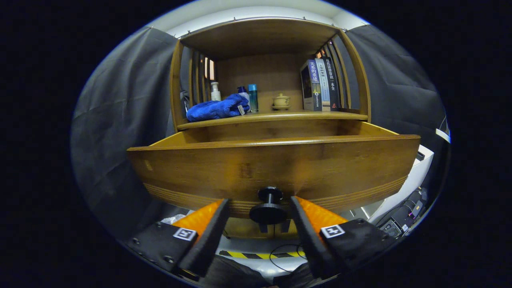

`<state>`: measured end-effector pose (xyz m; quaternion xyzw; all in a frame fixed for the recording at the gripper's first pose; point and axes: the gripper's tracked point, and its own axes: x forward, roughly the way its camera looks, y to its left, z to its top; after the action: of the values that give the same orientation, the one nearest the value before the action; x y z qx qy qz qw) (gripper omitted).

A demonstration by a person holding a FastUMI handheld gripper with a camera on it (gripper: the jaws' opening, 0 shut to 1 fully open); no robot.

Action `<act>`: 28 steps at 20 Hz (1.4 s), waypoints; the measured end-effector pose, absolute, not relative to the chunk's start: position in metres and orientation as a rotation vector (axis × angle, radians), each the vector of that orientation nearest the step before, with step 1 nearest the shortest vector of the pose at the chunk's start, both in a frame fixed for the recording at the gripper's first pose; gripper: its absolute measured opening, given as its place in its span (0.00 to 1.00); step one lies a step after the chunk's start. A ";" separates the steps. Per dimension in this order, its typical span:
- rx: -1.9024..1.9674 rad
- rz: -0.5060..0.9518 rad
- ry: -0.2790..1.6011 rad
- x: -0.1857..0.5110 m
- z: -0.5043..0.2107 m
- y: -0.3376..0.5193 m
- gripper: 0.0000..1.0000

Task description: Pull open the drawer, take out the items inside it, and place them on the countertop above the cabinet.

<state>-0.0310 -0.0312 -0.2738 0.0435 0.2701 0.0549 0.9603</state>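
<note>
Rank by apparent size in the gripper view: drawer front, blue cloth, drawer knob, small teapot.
1. Drawer front
2. Blue cloth
3. Drawer knob, though it sits nearest, between the open tool fingers, so its rank is unsure
4. Small teapot

blue cloth point(216, 109), bottles point(253, 97), a teacup point(281, 101) and books point(320, 85) sit together.

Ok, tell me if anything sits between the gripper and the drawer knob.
Nothing visible does. The drawer knob sits right between the open gripper fingers with clear gaps on both sides, neither finger touching it. The drawer is already pulled out from the cabinet.
</note>
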 end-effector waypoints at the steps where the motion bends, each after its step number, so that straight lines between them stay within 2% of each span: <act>1: 0.086 0.116 0.526 -0.030 -0.260 -0.034 0.93; 2: 0.080 0.115 0.498 -0.030 -0.240 -0.040 0.98; 7: -0.042 0.068 0.285 0.036 -0.104 -0.076 0.99; 11: -0.098 0.108 0.287 0.092 -0.067 -0.056 0.98; 14: -0.048 0.081 0.412 0.130 -0.088 -0.049 0.98; 17: 0.029 0.075 0.604 0.151 -0.140 -0.043 0.99; 20: 0.070 0.070 0.823 0.142 -0.205 -0.038 0.99; 28: 0.065 -0.003 1.108 0.129 -0.291 -0.034 0.94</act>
<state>0.1287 -0.0343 -0.2906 0.0309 0.5258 -0.0013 0.8500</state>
